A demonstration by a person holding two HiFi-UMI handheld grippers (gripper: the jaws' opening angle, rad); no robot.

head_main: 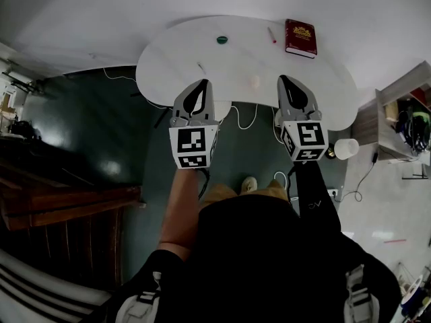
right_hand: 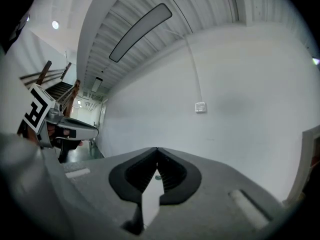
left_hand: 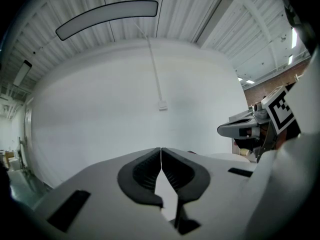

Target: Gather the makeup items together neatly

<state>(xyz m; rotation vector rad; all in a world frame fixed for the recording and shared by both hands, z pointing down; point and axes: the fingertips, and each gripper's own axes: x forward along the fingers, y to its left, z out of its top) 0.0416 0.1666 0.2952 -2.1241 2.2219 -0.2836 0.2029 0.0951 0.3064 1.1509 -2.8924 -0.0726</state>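
On the white table lie a small green round item, a thin red pencil, a dark red box with gold print, a pale round puff and a thin light stick. My left gripper hovers over the table's near edge, shut and empty. My right gripper is level with it to the right of the puff, also shut with nothing held. Both gripper views face a white wall; the left gripper and right gripper show jaws meeting at their tips.
A white cup stands by the table's right end, beside a shelf unit. White cables trail on the dark floor under the table. Wooden stairs lie at the left.
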